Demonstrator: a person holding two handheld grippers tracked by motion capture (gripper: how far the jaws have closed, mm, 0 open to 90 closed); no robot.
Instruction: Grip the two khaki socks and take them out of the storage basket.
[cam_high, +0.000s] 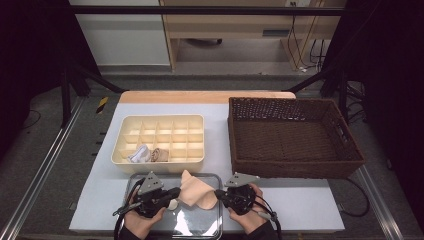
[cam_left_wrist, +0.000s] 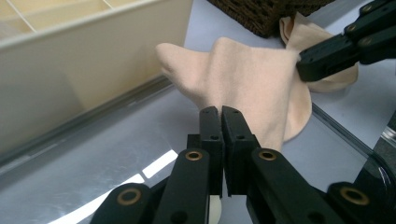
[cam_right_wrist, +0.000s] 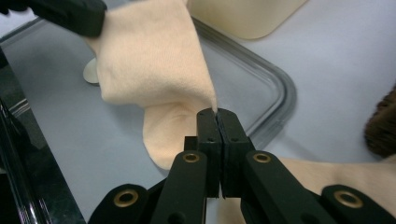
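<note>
Peach sock stretched above a metal tray at the near bench edge, pinched on opposite edges by left gripper and right gripper, both clamped. Just behind the tray's far rim, a cream divided organiser; wicker basket to its right. Bare bench right of the tray.

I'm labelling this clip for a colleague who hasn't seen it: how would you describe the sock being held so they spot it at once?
Find the metal tray at the table's near edge, in front of the cream divided box. Above it, the peach sock hangs between the left gripper and right gripper. Unlike the rolled socks in the box, it is spread out.
</note>
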